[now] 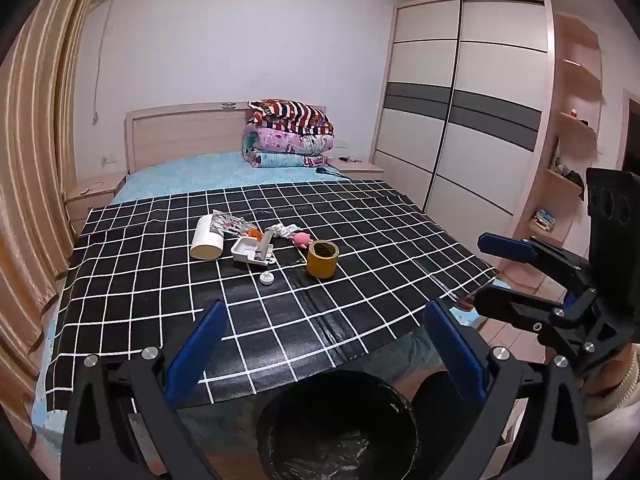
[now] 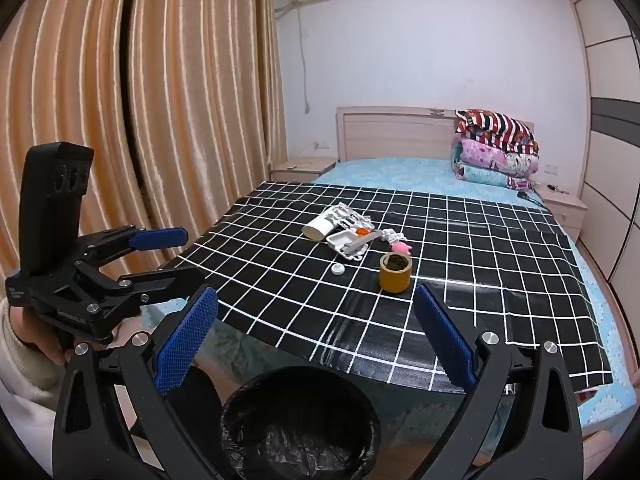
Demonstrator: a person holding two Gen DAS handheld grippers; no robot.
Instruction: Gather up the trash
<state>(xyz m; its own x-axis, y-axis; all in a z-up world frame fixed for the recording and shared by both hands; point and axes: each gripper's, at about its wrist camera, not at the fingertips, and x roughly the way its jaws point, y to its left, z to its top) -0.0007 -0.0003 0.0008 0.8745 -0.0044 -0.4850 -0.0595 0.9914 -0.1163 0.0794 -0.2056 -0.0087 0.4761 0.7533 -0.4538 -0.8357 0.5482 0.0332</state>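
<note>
Here both the left gripper point(image 1: 326, 344) and right gripper point(image 2: 316, 332) hang spread and empty above the black-lined round bin point(image 2: 300, 420) — litter, including a brown tape roll point(image 2: 395, 272), lies on the black grid-patterned cloth point(image 2: 480, 280).

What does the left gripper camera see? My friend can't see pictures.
An open left gripper hovers over a black trash bin beside a bed. On the bed's checkered cloth sit a tape roll, white cup and wrappers.

Bedroom: striped curtains point(image 2: 140, 100), sliding-door wardrobe point(image 1: 460, 100), white walls point(image 1: 240, 48).
</note>
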